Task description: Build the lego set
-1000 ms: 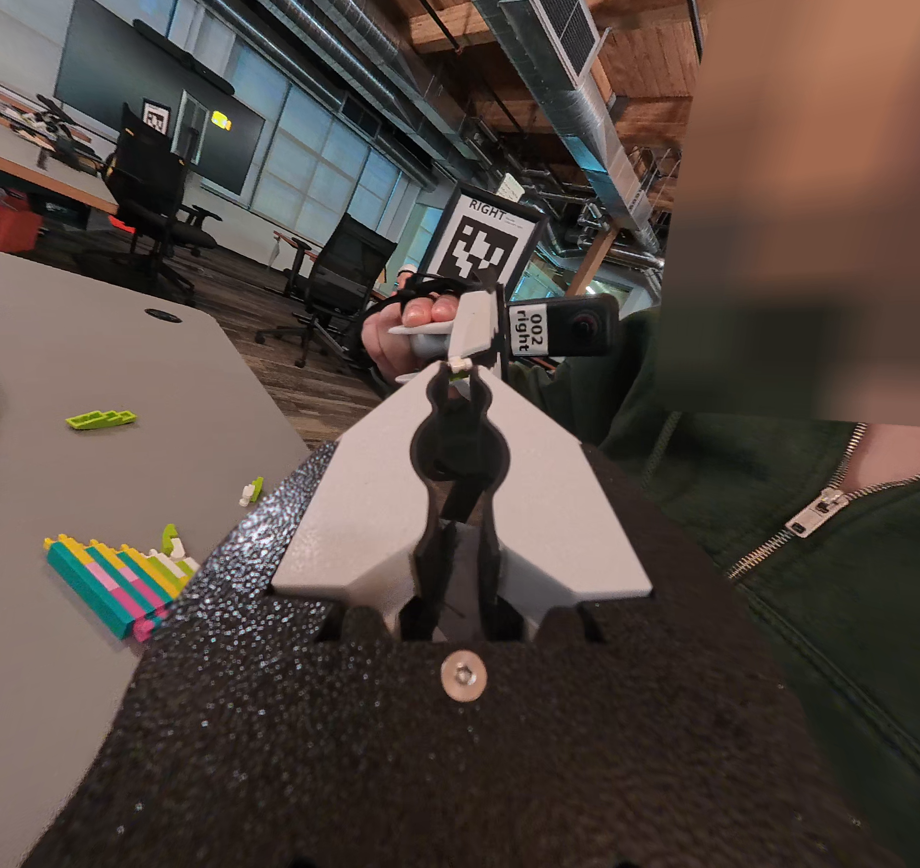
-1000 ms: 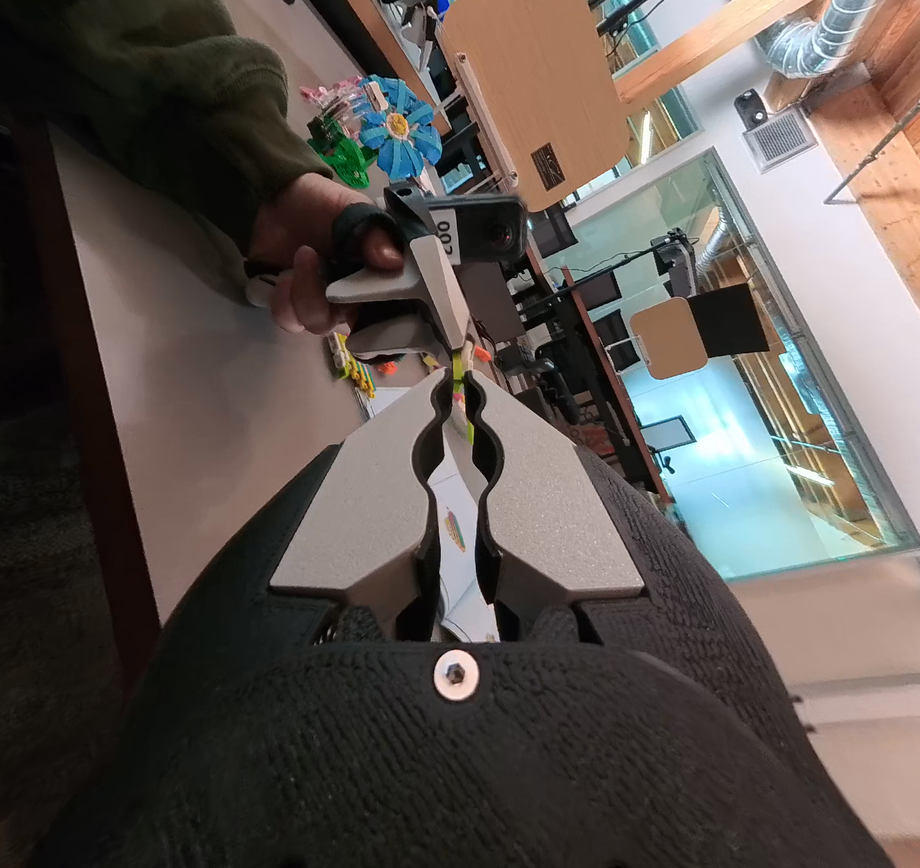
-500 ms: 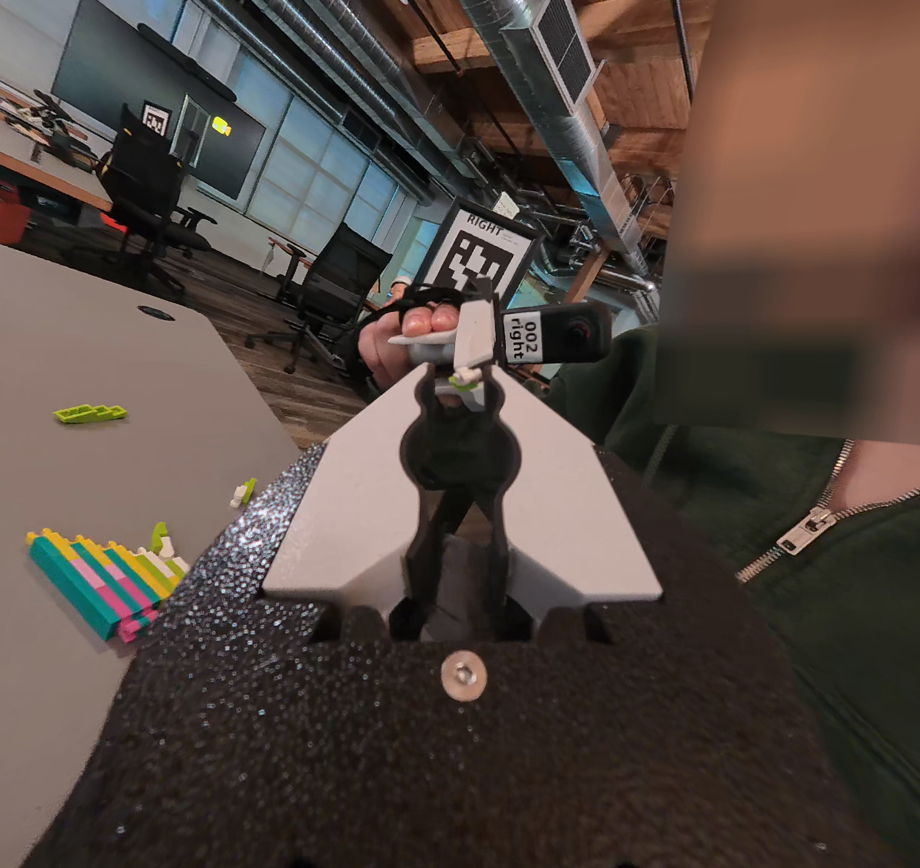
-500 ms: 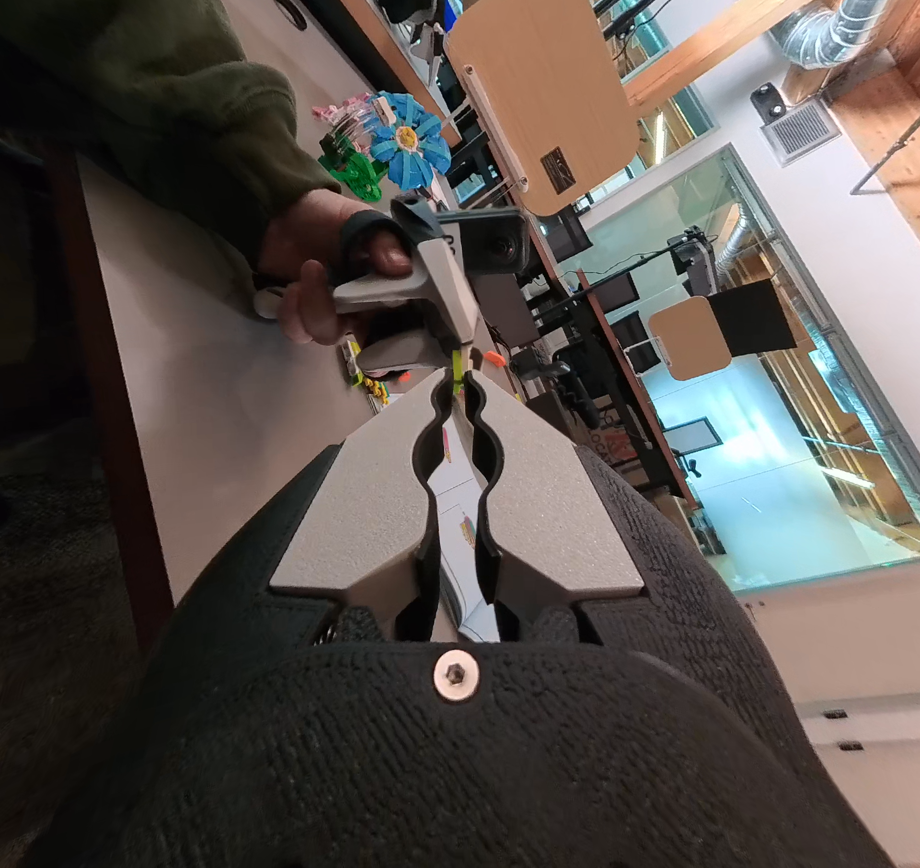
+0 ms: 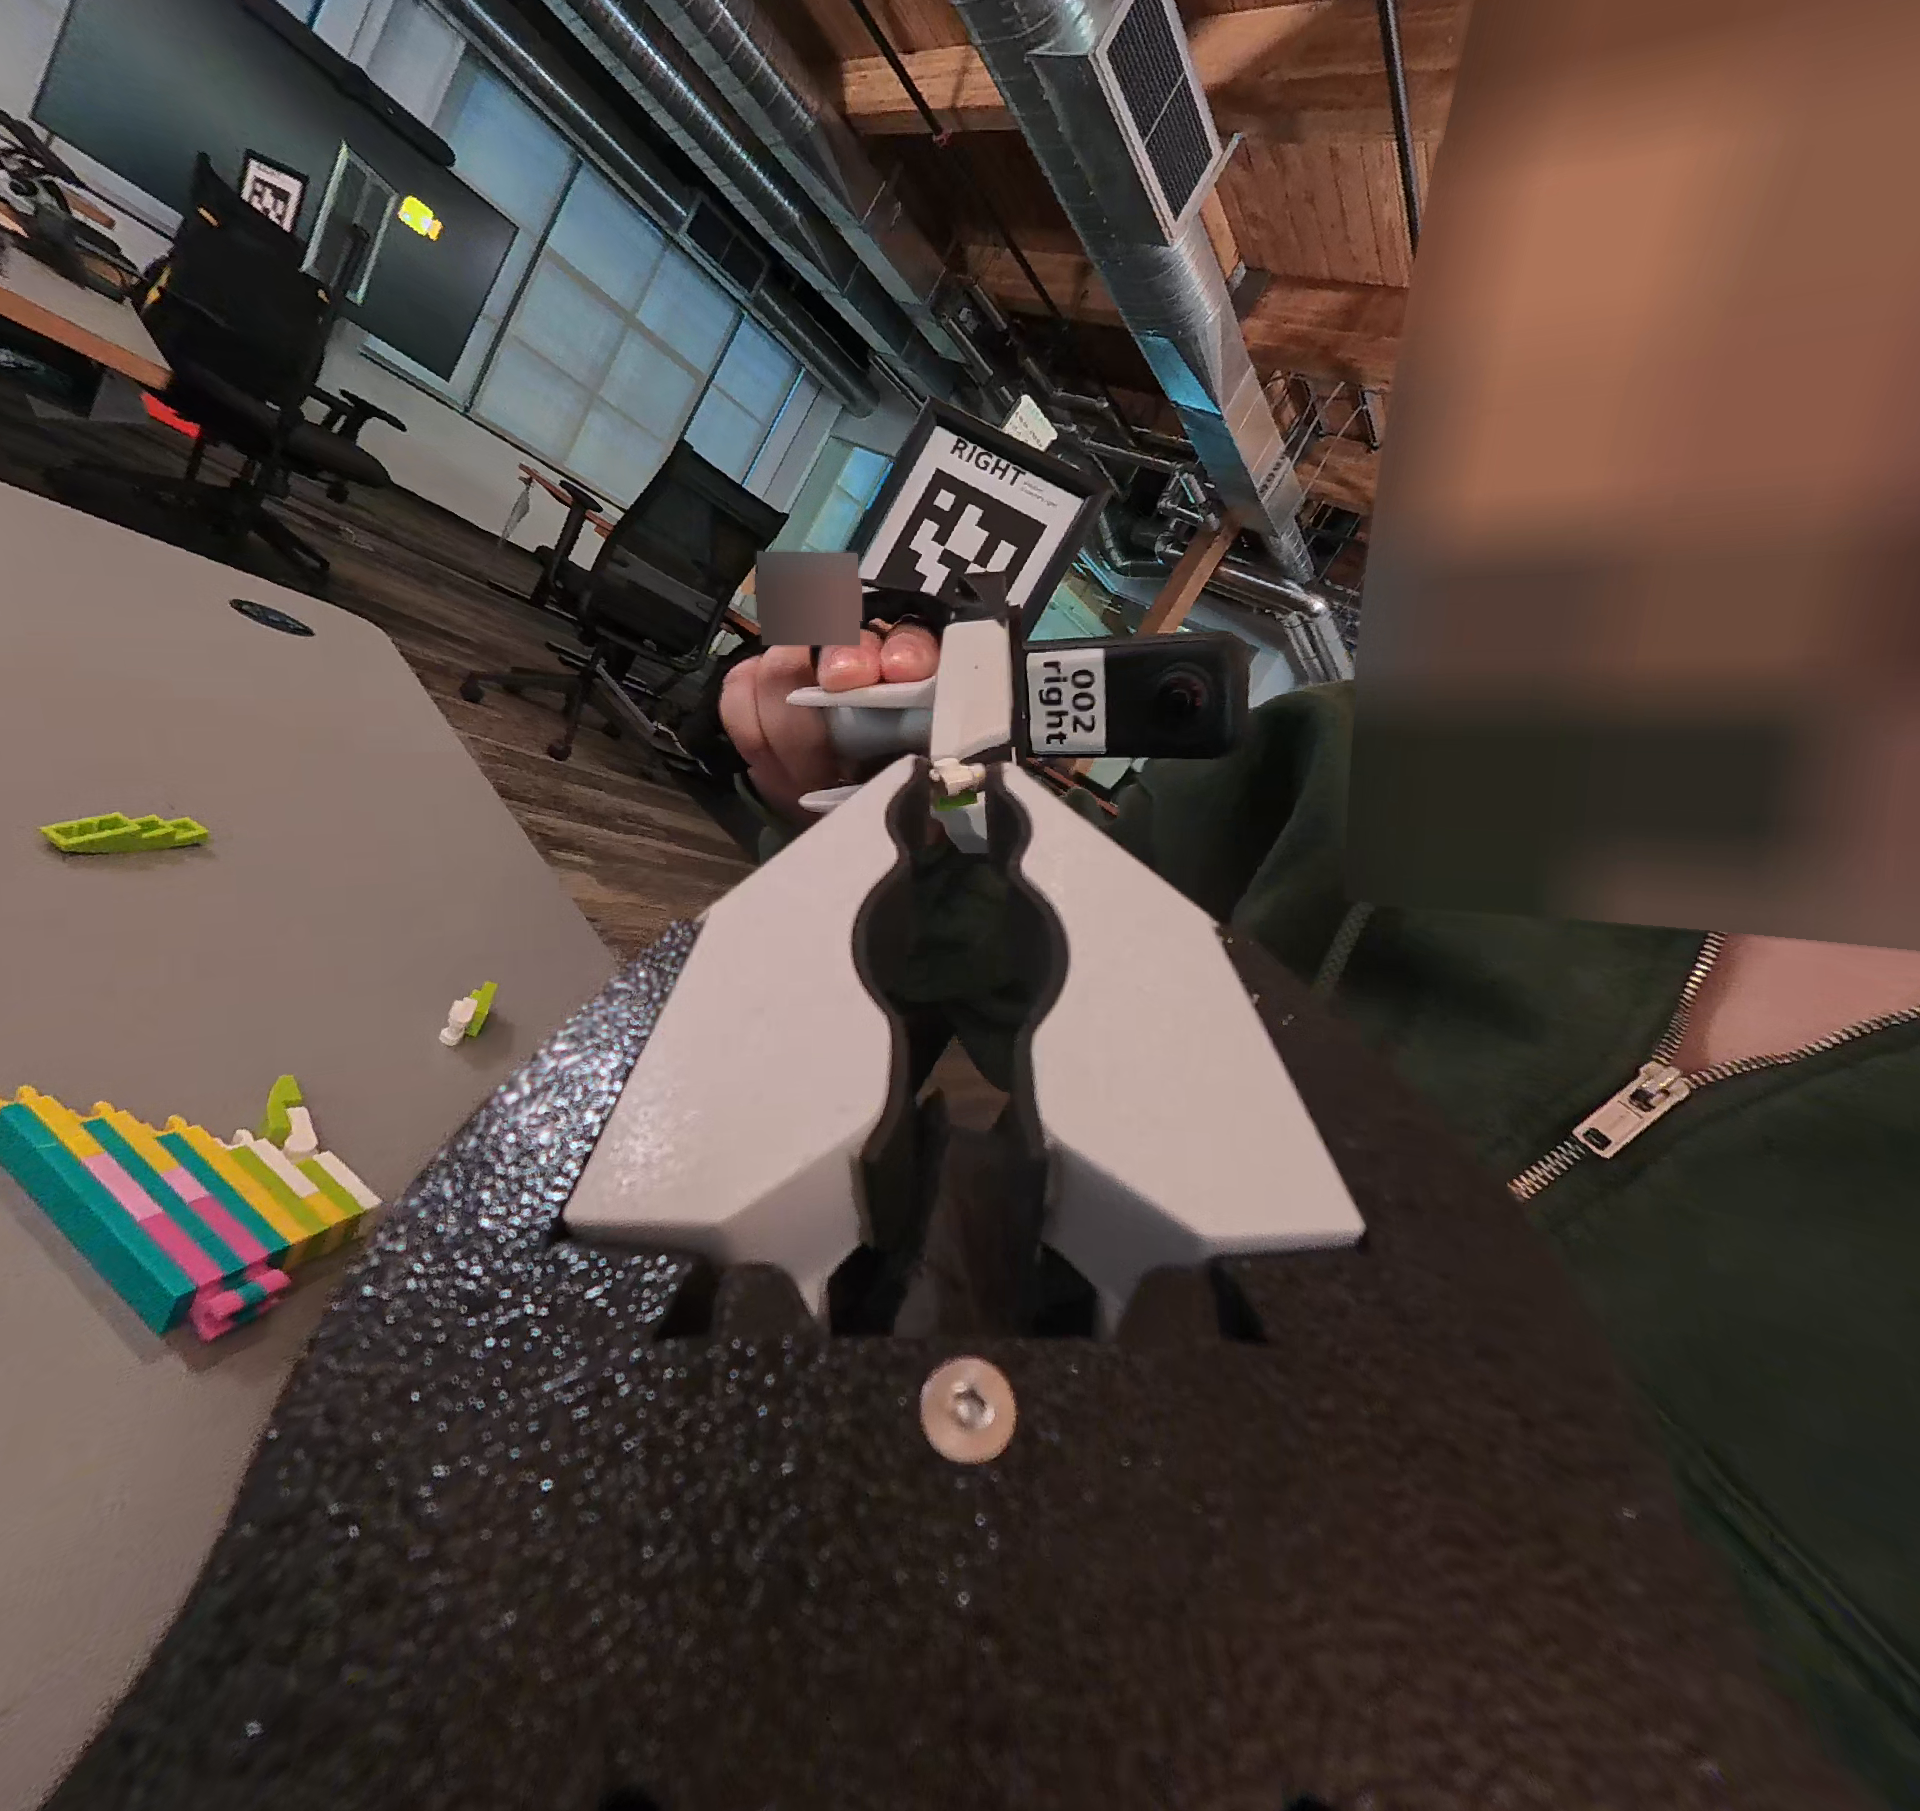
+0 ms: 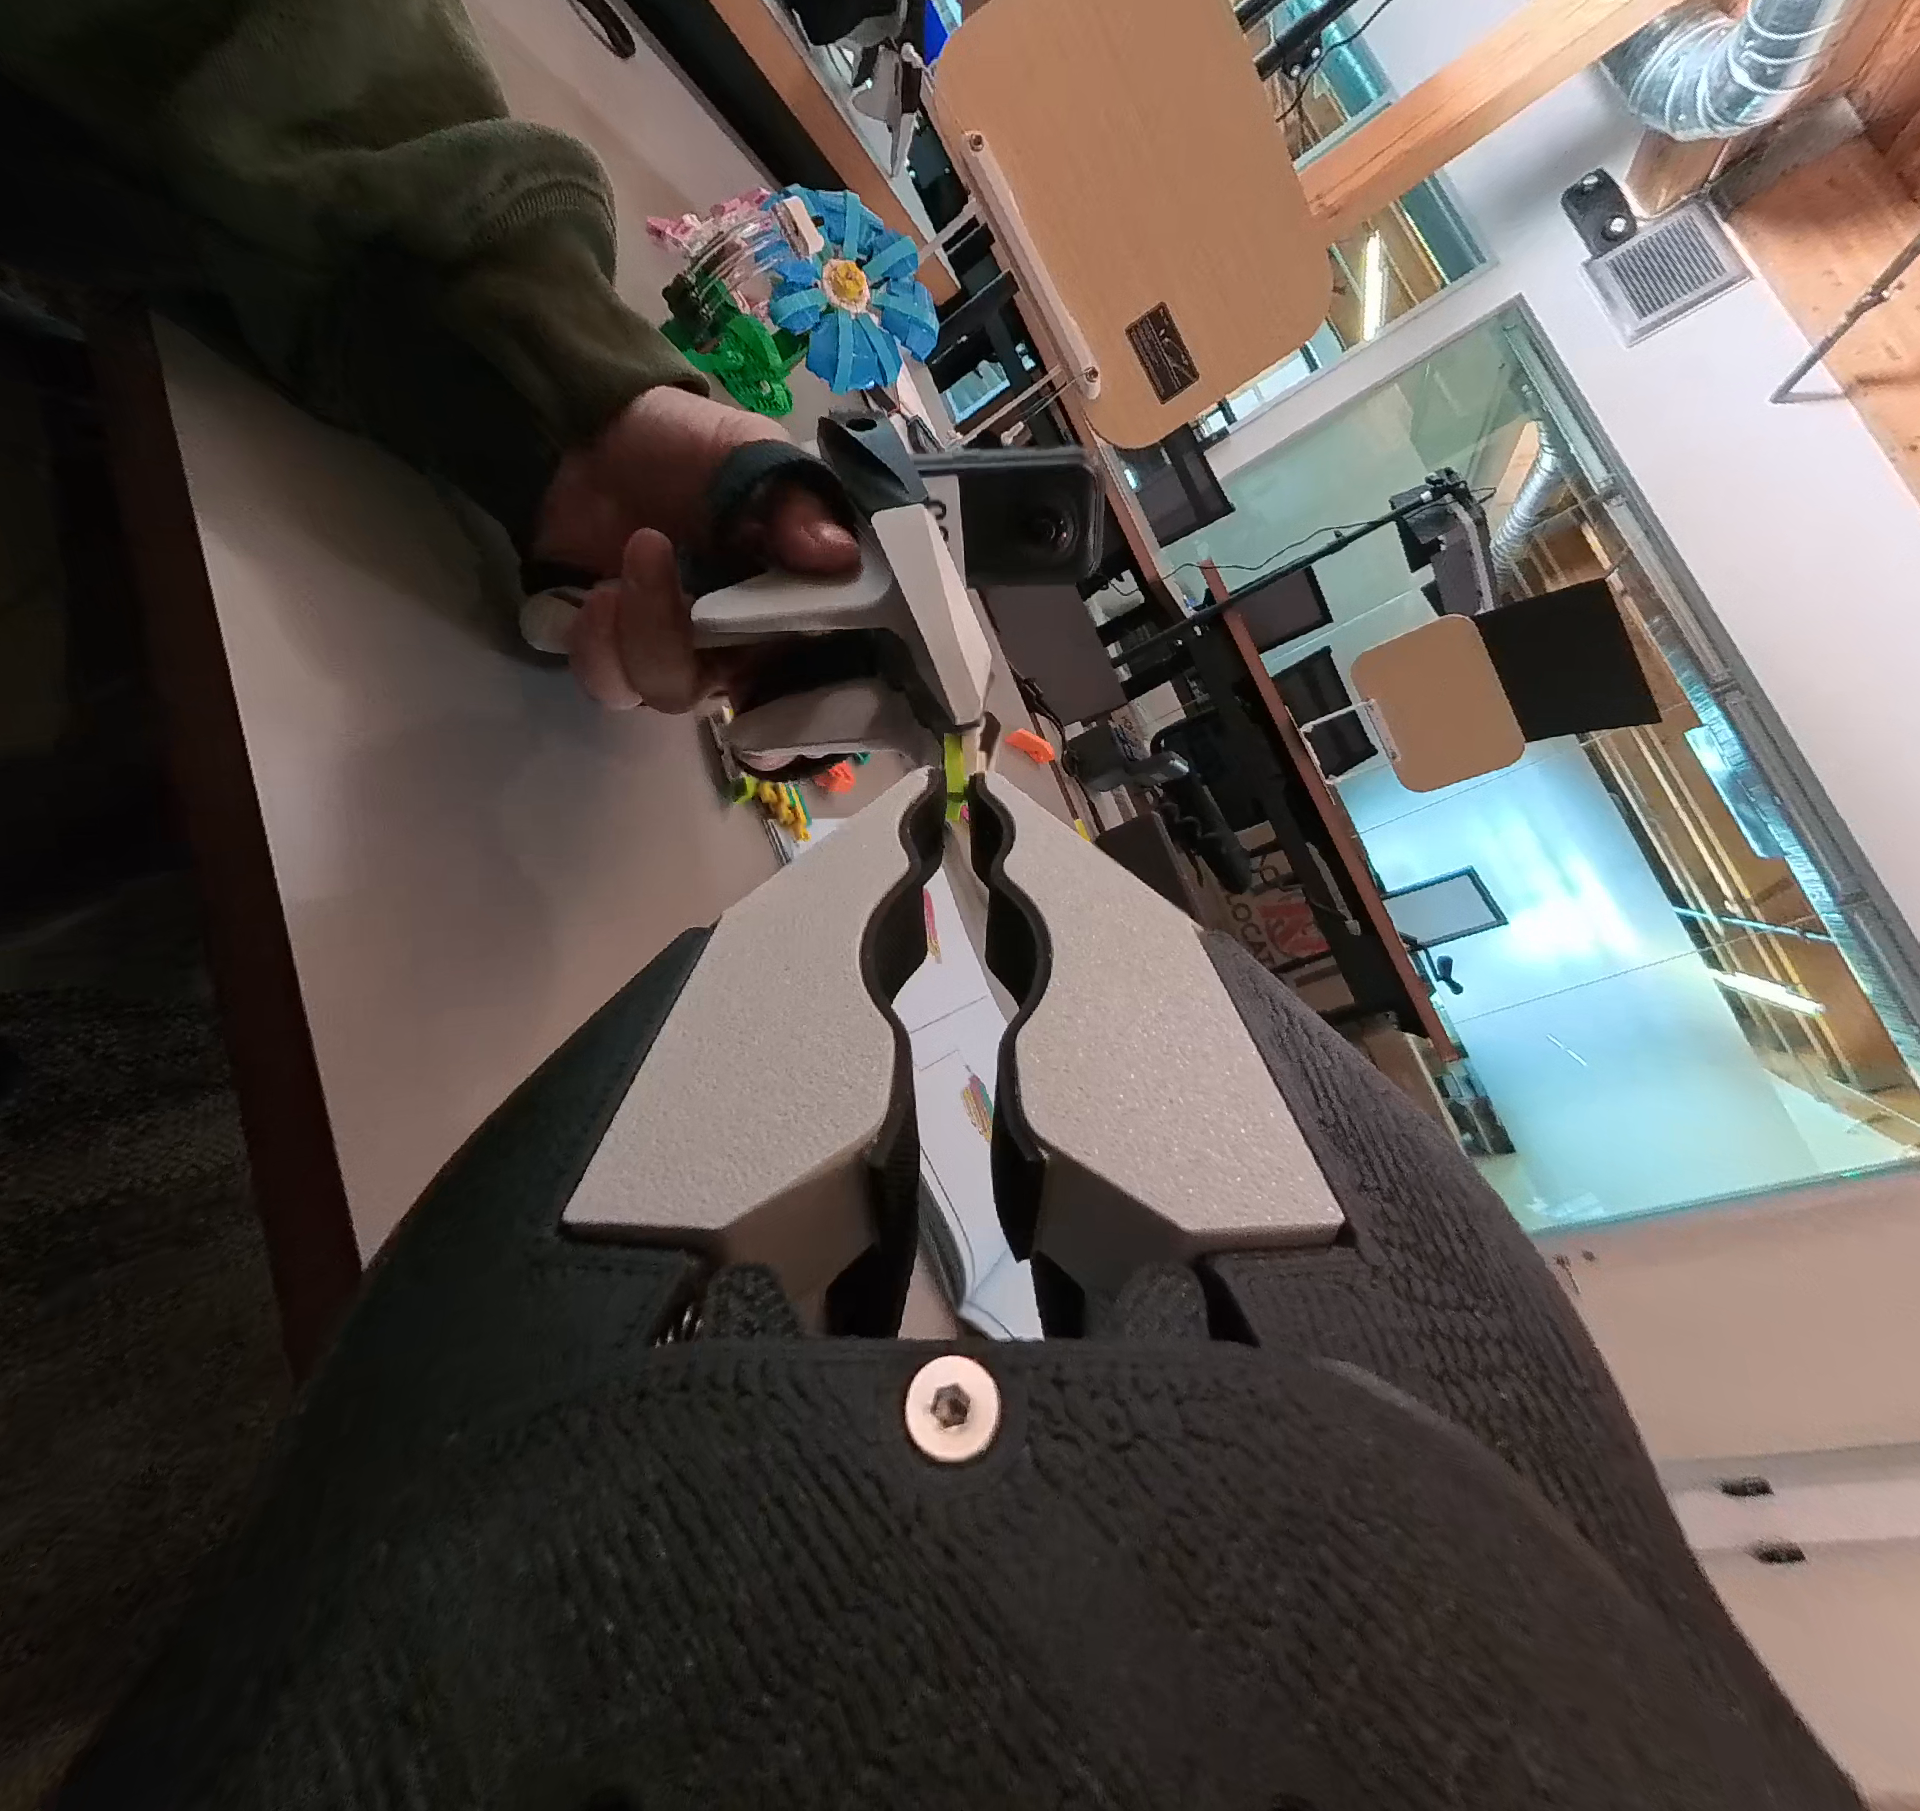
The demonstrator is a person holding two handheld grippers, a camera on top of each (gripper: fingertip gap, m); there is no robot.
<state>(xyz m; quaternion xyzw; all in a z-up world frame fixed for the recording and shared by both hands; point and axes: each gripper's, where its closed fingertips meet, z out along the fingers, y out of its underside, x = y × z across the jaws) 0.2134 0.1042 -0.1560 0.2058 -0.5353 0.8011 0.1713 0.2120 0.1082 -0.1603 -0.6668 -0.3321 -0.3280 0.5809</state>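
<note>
Both grippers are raised above the grey table [image 5: 260, 743], tips meeting in mid-air. Left gripper [image 5: 957, 782]: jaws pinching a small white-and-lime lego piece [image 5: 956, 785] at the very tips. Right gripper [image 6: 956, 797]: jaws nearly closed on a thin lime-green lego piece [image 6: 953, 769], touching the left gripper's tip.

On the table, left: a striped teal, pink and yellow stepped brick assembly [image 5: 177, 1211]; a small white-and-lime piece [image 5: 468, 1013] near it; a flat lime plate [image 5: 123, 831] farther off. A blue lego flower [image 6: 847, 301] stands far along the table.
</note>
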